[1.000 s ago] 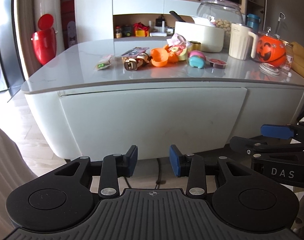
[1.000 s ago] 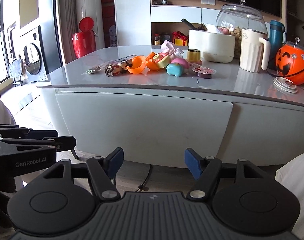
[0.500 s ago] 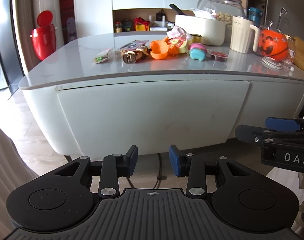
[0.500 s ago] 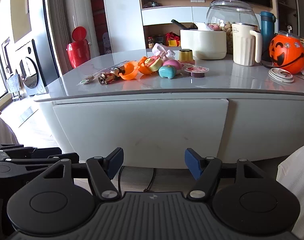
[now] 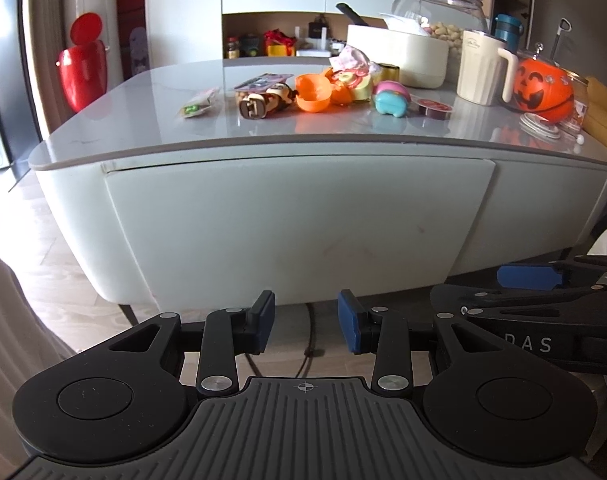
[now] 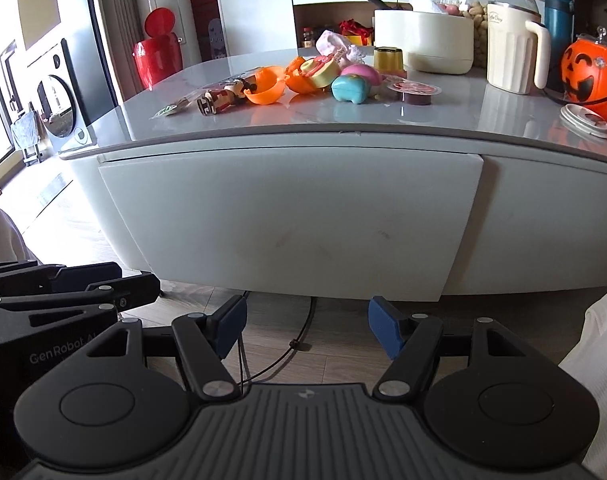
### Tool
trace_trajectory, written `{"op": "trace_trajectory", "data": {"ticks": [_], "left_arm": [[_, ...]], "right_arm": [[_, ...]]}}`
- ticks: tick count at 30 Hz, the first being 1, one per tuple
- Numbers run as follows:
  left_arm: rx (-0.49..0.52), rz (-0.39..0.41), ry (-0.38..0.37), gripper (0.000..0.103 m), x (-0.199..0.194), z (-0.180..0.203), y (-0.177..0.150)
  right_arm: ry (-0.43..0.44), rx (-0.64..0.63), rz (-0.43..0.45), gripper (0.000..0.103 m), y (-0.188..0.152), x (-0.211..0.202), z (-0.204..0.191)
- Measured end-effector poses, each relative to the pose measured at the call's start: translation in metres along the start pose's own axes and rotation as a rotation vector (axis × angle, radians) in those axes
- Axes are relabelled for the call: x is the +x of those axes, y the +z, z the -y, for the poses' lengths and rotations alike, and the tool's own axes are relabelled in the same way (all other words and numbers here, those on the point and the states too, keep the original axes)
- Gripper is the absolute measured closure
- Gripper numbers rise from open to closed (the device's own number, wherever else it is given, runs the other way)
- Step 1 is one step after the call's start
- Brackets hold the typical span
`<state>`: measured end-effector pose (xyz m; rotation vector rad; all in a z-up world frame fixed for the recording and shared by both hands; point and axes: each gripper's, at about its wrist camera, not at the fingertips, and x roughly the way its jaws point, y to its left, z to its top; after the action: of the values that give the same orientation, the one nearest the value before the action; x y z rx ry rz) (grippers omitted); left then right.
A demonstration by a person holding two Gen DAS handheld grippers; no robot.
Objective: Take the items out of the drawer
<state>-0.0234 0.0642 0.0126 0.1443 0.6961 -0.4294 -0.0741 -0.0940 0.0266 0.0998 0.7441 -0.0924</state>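
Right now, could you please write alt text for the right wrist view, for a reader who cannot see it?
The open right tool hangs low before a closed white drawer front under a grey tabletop. Toys, an orange capsule half, a white jug and a pumpkin bucket sit on top. The left tool shows at lower left.

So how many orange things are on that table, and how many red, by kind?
Orange pumpkin bucket: 1
Orange capsule halves: 2
Red-lidded cup: 1
Total: 4
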Motion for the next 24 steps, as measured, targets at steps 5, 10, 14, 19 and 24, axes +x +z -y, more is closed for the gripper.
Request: {"op": "trace_trajectory", "data": {"ticks": [5,10,14,19,24], "left_arm": [[-0.003,-0.001,-0.004,0.063,0.0004,-0.0001,-0.0001],[-0.006,-0.003,-0.005,0.063,0.0006,0.0009,-0.0003],[-0.011,-0.002,-0.005,0.063,0.0003,0.0007,-0.0005],[-0.013,-0.003,-0.005,0.063,0.0002,0.0005,-0.0006],[-0.018,-0.001,-0.008,0.063,-0.0001,0.0006,0.0004]], "right_arm": [[-0.002,0.015,-0.019,0.035,0.0006,0.0048,0.0007],[-0.004,0.009,-0.008,0.035,0.0002,0.0028,-0.0004],[-0.002,0.014,0.012,0.035,0.0009,-0.0004,0.0010],[-0.003,0.016,0.006,0.035,0.0016,0.0010,0.0016],[-0.002,0.014,0.007,0.035,0.0015,0.0006,0.0009]]}}
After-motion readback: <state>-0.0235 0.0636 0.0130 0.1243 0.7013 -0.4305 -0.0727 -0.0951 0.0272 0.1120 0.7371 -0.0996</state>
